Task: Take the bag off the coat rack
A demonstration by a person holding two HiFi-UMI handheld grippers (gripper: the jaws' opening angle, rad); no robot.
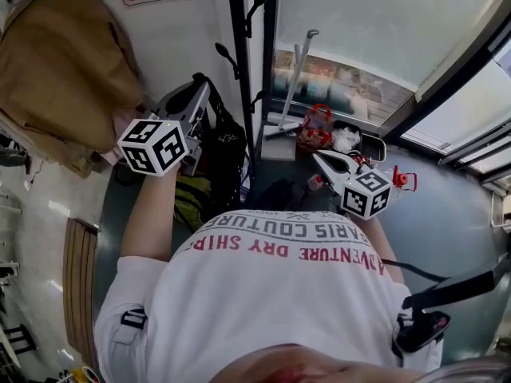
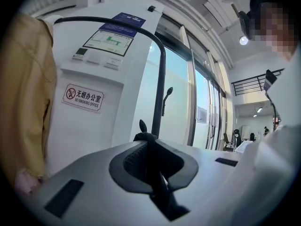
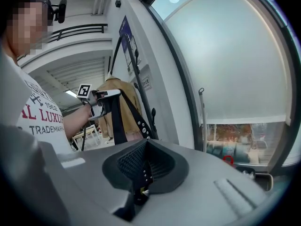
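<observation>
- The left tool (image 2: 148,137) is clamping narrow on the bag's black strap (image 2: 161,84).
- The right tool (image 3: 143,147) is pinching a studded strap (image 3: 139,126).
- The bag (image 1: 222,154) is hanging just left of the coat rack (image 1: 238,46).

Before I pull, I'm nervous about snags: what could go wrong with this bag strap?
The bag strap, clamped in the left gripper and the right gripper, passes close to a hook on the coat rack and could snag. Tugging might tip the rack or pull down the tan jacket.
</observation>
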